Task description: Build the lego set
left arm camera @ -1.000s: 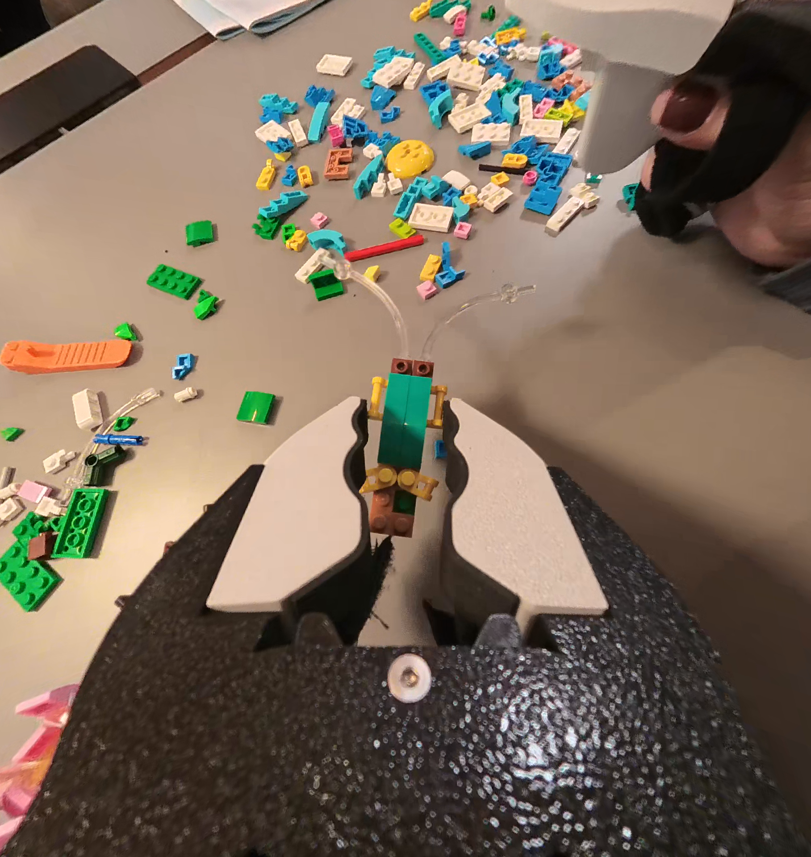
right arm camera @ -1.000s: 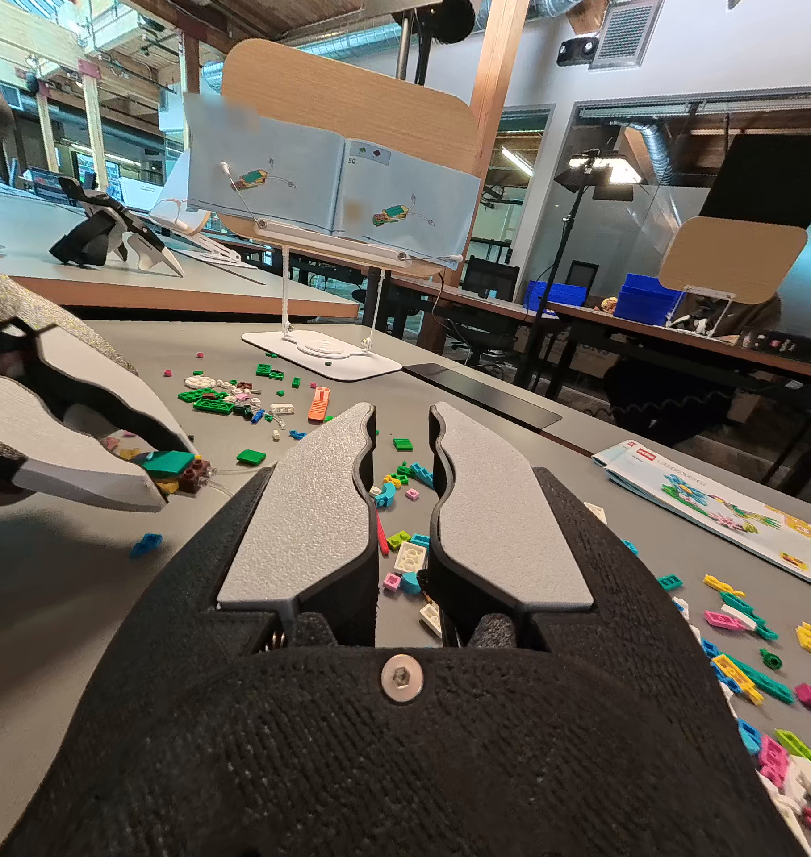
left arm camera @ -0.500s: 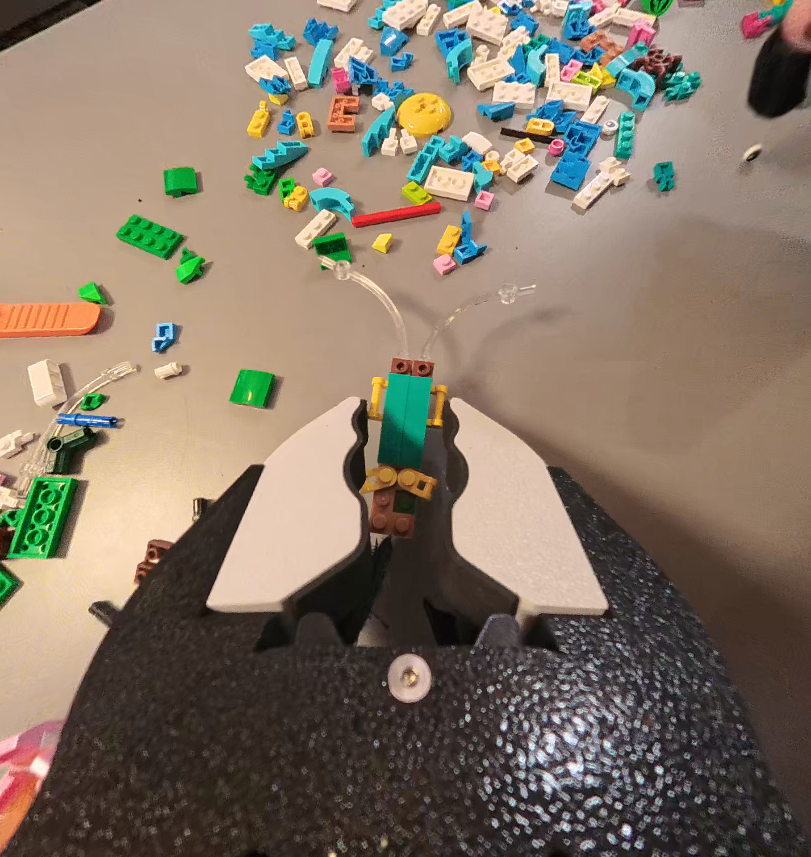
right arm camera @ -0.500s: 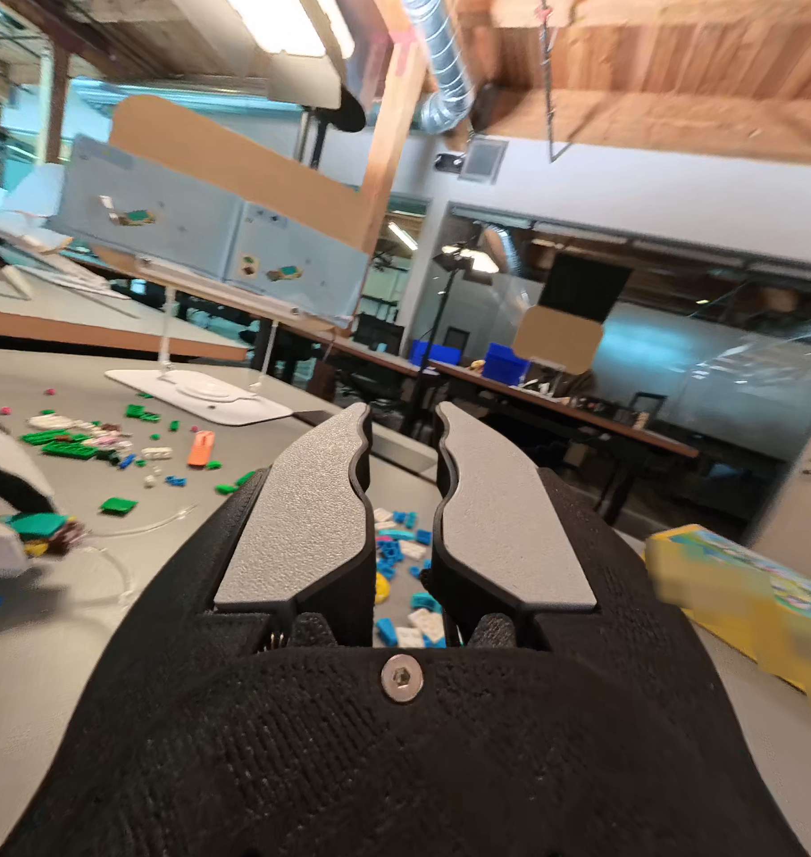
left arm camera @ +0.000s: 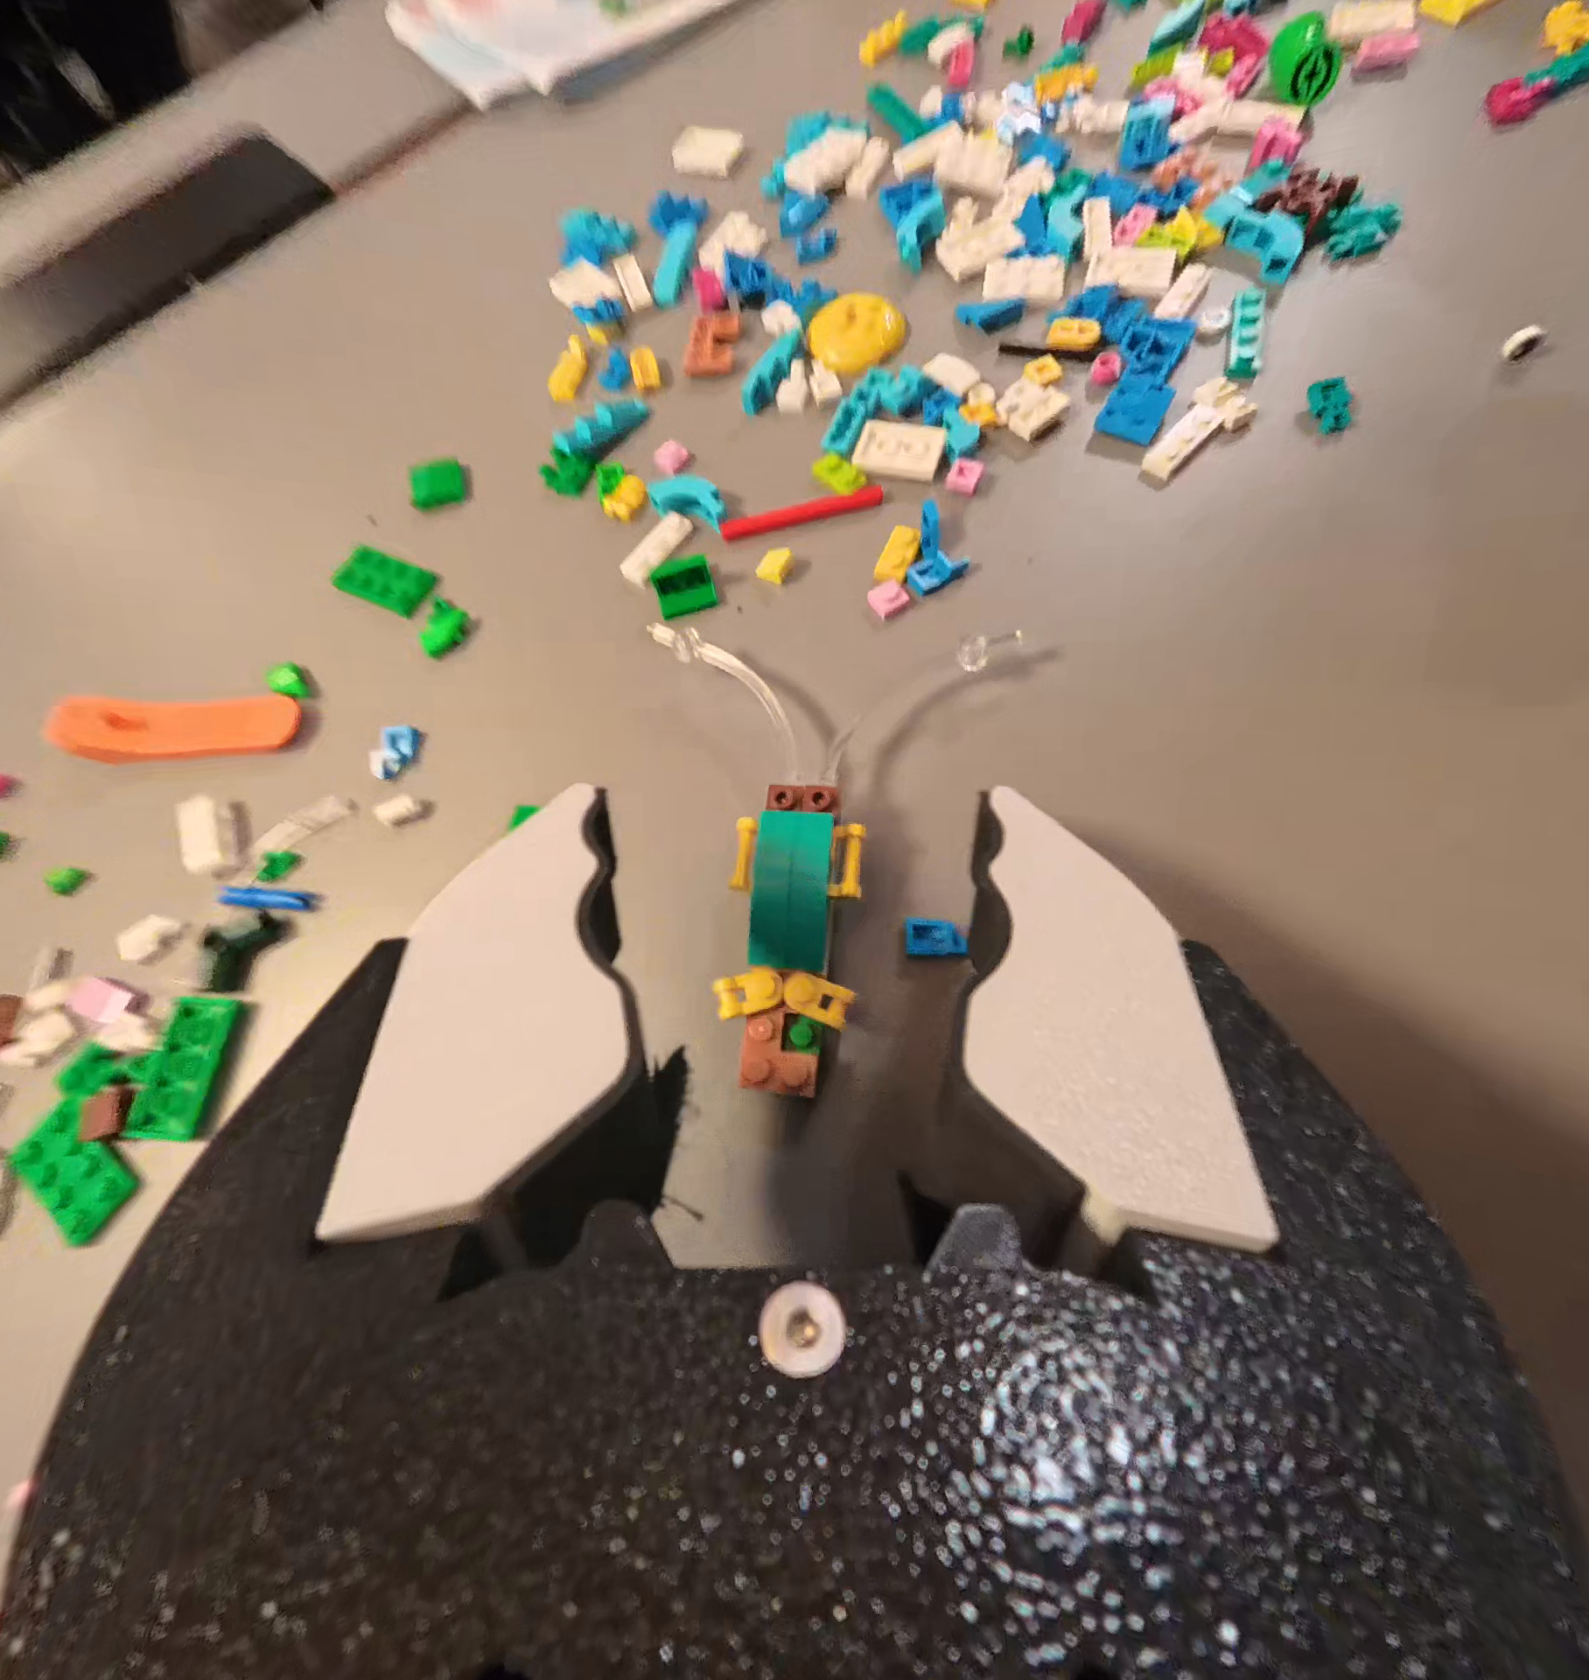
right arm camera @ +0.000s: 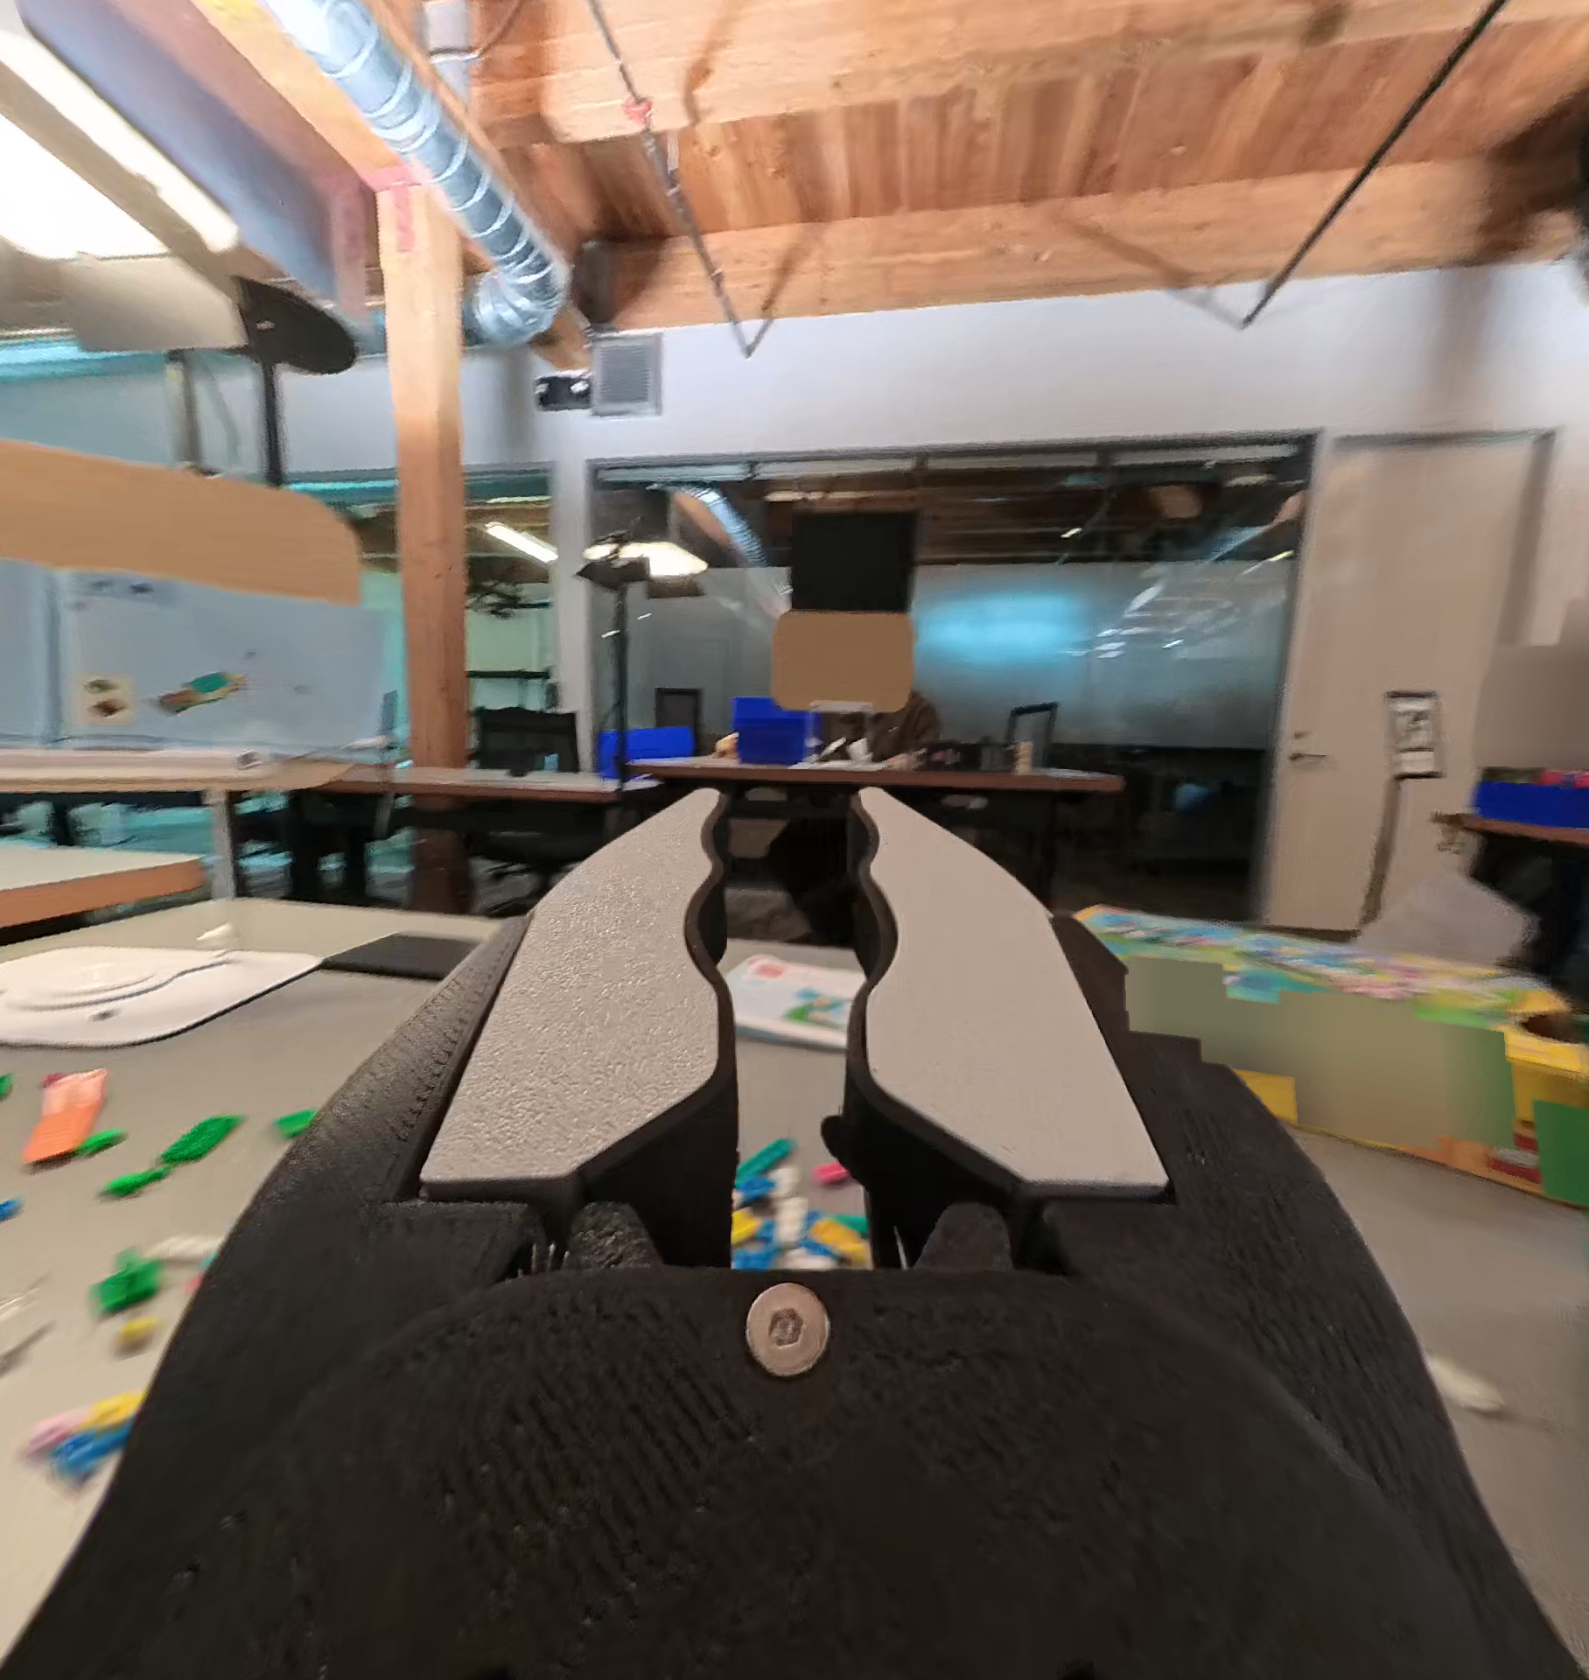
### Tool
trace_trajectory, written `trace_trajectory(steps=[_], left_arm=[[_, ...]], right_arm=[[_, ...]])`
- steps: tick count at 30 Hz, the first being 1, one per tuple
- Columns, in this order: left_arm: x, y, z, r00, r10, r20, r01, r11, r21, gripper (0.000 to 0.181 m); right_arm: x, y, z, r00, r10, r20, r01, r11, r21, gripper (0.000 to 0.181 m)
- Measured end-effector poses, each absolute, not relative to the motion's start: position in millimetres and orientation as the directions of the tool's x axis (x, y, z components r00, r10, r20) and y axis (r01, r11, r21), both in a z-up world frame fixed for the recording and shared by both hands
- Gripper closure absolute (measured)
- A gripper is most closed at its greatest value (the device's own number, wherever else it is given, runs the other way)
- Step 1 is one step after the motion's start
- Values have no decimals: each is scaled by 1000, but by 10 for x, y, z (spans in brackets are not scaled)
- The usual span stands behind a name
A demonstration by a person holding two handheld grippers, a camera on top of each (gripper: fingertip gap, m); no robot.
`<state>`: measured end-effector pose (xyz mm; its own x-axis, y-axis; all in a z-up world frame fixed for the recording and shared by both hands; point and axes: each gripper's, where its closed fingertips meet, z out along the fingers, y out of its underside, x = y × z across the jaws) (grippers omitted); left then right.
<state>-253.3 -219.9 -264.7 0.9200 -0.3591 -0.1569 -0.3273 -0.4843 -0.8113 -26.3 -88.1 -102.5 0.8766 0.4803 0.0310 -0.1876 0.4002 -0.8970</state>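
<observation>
A small insect-like lego model [left arm camera: 791, 900], with a teal body, brown ends, yellow clips and two clear curved antennae, lies on the grey table [left arm camera: 1273, 727]. My left gripper [left arm camera: 791, 800] is open, with a finger on each side of the model and clear of it. My right gripper [right arm camera: 791, 800] is raised and points across the room; its jaws are a narrow gap apart with nothing between them. The model does not show in the right wrist view.
A spread of loose bricks [left arm camera: 1000, 273] lies beyond the model, with an orange brick separator [left arm camera: 173, 727] and green plates [left arm camera: 164, 1073] to the left. A small blue piece [left arm camera: 934, 936] sits by my right finger. An instruction booklet [right arm camera: 791, 1000] and the set's box [right arm camera: 1318, 1000] lie further off.
My left gripper has opened and let go of the model, which now lies on the table. My right gripper has swung up and to the right, away from the left one.
</observation>
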Motion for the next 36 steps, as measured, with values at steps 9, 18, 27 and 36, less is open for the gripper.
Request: trace_trajectory(steps=[9, 18, 27, 36], left_arm=[[-2259, -2321, -2256, 860, -443, -254, -348, -144, -926, 139], [-2412, -2319, -2358, 873, -385, -300, -393, -189, -900, 181], [-2426, -2329, -2335, 875, -380, -301, -388, -176, -905, 181], [-2498, -2318, -2330, 906, -363, -216, -306, -210, -929, 181]], right_arm=[[744, -618, -1081, 949, 112, 295, 207, 483, -851, 165], [346, -309, -1653, 894, 356, 272, 158, 319, -935, 179], [371, -292, -1661, 894, 419, 157, 37, 280, -959, 181], [417, -264, -1656, 903, 401, 154, 36, 288, -957, 181]])
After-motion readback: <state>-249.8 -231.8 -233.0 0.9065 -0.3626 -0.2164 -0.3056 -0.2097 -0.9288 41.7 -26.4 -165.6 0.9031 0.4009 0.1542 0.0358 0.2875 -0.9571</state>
